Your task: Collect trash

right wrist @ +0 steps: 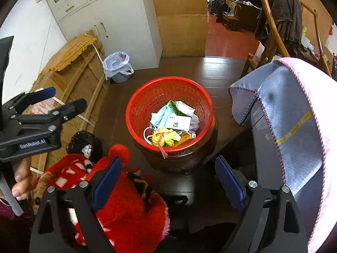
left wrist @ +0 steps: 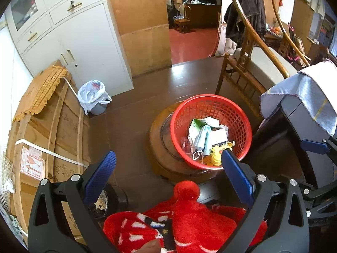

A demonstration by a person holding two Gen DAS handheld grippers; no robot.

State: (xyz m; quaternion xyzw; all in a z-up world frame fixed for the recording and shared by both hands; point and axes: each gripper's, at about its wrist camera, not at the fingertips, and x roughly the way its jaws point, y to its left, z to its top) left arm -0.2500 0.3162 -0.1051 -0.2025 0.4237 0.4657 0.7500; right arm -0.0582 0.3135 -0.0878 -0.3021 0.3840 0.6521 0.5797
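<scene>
A red mesh basket (left wrist: pixel 236 113) (right wrist: pixel 145 103) stands on a round wooden stool and holds trash: a blue face mask (left wrist: pixel 203 138) (right wrist: pixel 162 117), a green-and-white packet (right wrist: pixel 179 108), white paper and a yellow bundle (right wrist: pixel 165 138). My left gripper (left wrist: pixel 168 168) is open and empty, near the basket's front rim; it also shows at the left in the right wrist view (right wrist: pixel 61 101). My right gripper (right wrist: pixel 168 176) is open and empty, just in front of the basket.
A red knitted hat (left wrist: pixel 189 217) (right wrist: pixel 126 206) lies below both grippers. A small bin with a plastic liner (left wrist: pixel 94 97) (right wrist: pixel 118 65) stands by a white cabinet. A wooden crate is at the left, a cloth-covered appliance (right wrist: pixel 294 126) at the right, and a wooden chair behind.
</scene>
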